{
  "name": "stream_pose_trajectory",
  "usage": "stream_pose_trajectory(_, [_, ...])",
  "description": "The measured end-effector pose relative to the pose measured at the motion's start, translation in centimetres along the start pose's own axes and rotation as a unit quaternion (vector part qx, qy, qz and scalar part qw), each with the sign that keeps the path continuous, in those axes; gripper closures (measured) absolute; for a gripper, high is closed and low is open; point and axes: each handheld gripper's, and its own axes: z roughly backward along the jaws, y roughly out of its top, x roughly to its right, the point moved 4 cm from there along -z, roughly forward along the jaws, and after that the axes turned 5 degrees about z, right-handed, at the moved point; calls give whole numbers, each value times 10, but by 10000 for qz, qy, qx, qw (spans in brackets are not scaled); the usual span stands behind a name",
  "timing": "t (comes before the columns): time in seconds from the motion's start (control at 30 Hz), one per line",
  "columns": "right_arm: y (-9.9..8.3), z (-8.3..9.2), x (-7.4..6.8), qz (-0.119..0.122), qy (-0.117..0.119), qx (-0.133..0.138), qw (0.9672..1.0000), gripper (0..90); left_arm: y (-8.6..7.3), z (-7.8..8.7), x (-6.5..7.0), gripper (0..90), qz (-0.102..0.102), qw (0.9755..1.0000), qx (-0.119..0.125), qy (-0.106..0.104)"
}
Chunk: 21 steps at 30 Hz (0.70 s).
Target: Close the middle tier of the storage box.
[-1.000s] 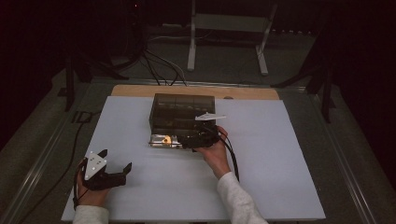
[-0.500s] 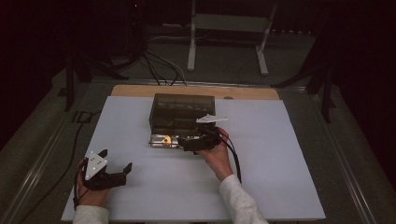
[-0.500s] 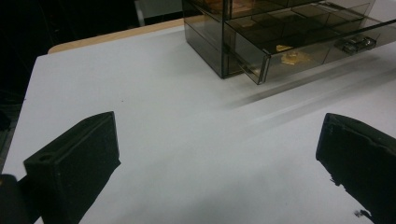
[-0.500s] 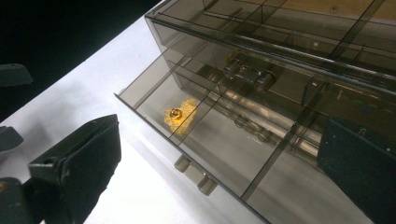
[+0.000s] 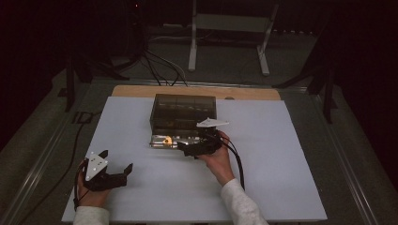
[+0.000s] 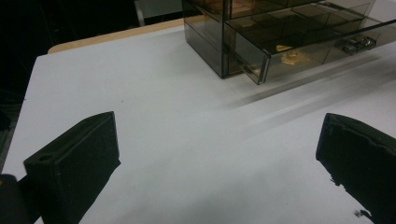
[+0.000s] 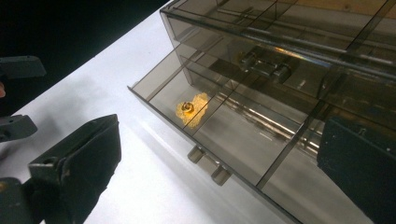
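While one drawer (image 7: 243,140) gapes, two hand-held grippers, one gold piece (image 7: 192,109)

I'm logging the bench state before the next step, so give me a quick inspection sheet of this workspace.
Surface: white board on a wooden table.
Job's things: smoky clear drawer box, bottom drawer pulled out; a gold piece in its end compartment.
Clutter: nothing seen.
Grippers: right gripper open at the drawer front; left gripper open, apart near the board's corner.
Cables: black cable trails from the right gripper; more on the floor behind.
Surroundings: dark room, metal stand behind.
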Motion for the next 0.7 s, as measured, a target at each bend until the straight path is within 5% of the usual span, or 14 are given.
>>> stream_pose_trajectory(0.3, [-5, 0, -2, 4, 74, -82, 9999, 9, 0, 0, 0, 6, -3, 10000, -3, -2])
stream_pose_trajectory(0.7, [-10, 6, -4, 51, 29, -78, 10000, 257, 0, 0, 1, 6, -7, 10000, -3, 3])
